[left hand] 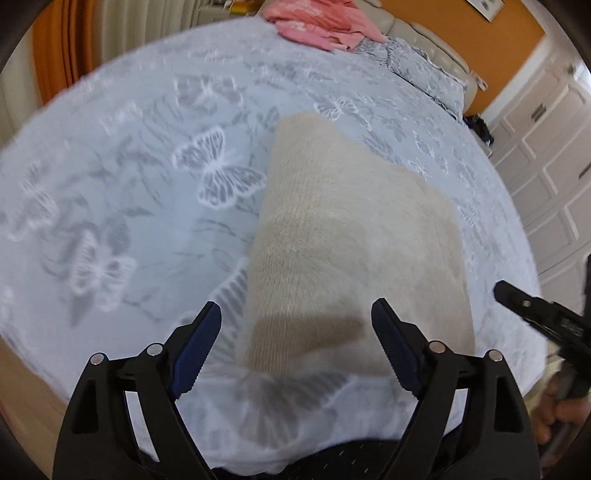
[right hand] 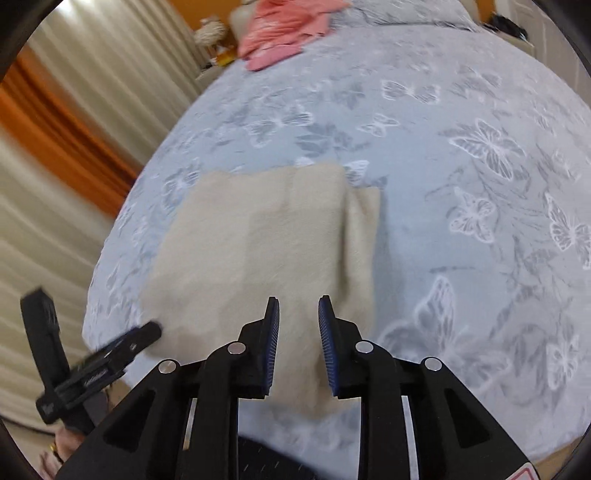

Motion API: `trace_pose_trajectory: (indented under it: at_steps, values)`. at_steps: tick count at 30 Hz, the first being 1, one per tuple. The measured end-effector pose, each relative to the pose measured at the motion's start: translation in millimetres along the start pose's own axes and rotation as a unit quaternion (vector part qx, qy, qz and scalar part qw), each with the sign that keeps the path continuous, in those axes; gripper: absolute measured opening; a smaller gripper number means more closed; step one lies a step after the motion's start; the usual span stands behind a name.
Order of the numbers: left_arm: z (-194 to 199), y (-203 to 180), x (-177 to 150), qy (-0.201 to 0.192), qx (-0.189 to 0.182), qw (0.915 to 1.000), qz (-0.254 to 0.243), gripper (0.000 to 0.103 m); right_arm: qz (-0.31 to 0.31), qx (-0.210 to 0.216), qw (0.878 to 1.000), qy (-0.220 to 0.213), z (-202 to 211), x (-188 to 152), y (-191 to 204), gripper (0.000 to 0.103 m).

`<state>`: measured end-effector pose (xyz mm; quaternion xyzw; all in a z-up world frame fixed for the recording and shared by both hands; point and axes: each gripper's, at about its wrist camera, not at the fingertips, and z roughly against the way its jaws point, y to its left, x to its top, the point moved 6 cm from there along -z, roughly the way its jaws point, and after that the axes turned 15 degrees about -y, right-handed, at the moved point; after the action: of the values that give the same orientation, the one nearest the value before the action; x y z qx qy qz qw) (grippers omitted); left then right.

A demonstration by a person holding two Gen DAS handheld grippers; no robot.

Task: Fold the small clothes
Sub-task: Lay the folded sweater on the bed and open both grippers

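Your left gripper (left hand: 297, 314), jaws wide, and right gripper (right hand: 298, 310), jaws narrow and empty, hover over the beige garment (left hand: 351, 236), ready for another fold.

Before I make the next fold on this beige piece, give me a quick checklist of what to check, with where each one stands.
1. Left gripper open, fingers wide apart: ok.
2. Right gripper free of cloth: ok; its fingers are narrowly apart with nothing between them.
3. Beige garment lying flat on the bedspread: ok.
4. Fold edges aligned: not ok; in the right wrist view a narrow strip of a lower layer sticks out beyond the top layer.
5. Pink clothes away from the work area: ok; they are at the far end of the bed.
6. Either gripper touching the garment: cannot tell.
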<state>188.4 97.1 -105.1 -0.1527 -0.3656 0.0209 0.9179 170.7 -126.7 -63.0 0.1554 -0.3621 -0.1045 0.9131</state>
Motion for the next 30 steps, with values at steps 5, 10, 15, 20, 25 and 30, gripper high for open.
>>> trace_pose_trajectory:
  at_steps: [5, 10, 15, 20, 25, 30]
  values:
    - [33.8, -13.2, -2.4, -0.028, 0.044, 0.9958, -0.074, 0.087, 0.036, -0.006, 0.999, 0.003, 18.8, -23.8, 22.7, 0.025]
    - [54.8, -18.0, -9.2, -0.037, 0.057, 0.9924, -0.103, 0.087, 0.042, -0.007, 0.999, -0.002, 35.2, -33.9, 32.6, 0.025]
    - [61.0, -15.9, -13.4, -0.036, 0.061, 0.9922, -0.103, 0.088, 0.026, -0.051, 0.998, 0.025, 29.0, -49.8, 10.2, 0.061]
    - [49.8, -6.5, -28.1, 0.000, 0.067, 0.9939, -0.088, 0.090, -0.061, -0.049, 0.994, 0.071, 4.5, -71.2, -21.6, 0.072]
    - [30.6, 2.9, -41.8, 0.035, 0.045, 0.9977, -0.037, 0.090, -0.092, -0.008, 0.992, 0.086, -17.8, -67.8, -14.3, 0.021]
    - [14.8, 15.2, -46.5, 0.047, 0.069, 0.9957, -0.040, 0.090, 0.027, -0.002, 1.000, -0.016, 31.1, -9.0, 28.3, 0.015]
